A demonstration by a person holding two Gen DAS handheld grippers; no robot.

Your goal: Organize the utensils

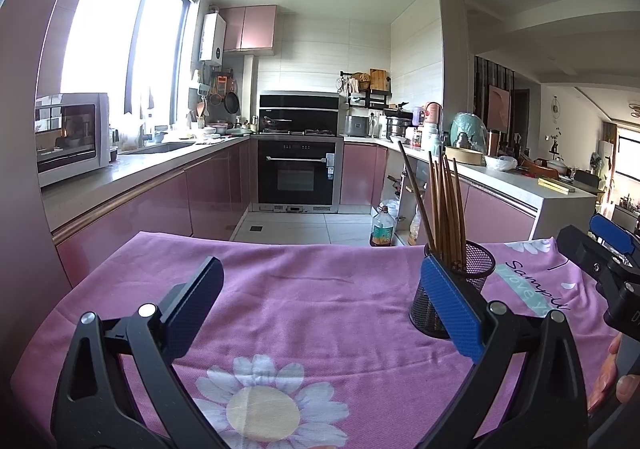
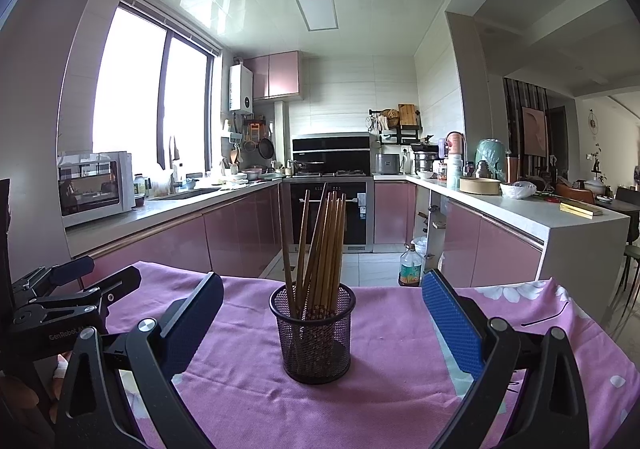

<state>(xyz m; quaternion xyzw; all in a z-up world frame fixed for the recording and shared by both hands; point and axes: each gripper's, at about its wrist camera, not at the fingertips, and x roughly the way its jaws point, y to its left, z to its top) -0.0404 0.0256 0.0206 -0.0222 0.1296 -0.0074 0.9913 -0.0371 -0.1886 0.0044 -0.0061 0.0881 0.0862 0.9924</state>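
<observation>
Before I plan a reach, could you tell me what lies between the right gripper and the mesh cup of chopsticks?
Only bare pink cloth, in the right wrist view, separates the right gripper from the mesh cup.

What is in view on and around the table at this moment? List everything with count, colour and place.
chopsticks: a bundle, brown, upright in the mesh holder
mesh holder: one, black, on the cloth
cloth: one, pink with daisies, covering the table
oil bottle: one, clear, on the floor behind
microwave: one, white, left counter
oven: one, black, back wall
left hand-held gripper: open, empty
right hand-held gripper: open, either side of the holder
</observation>
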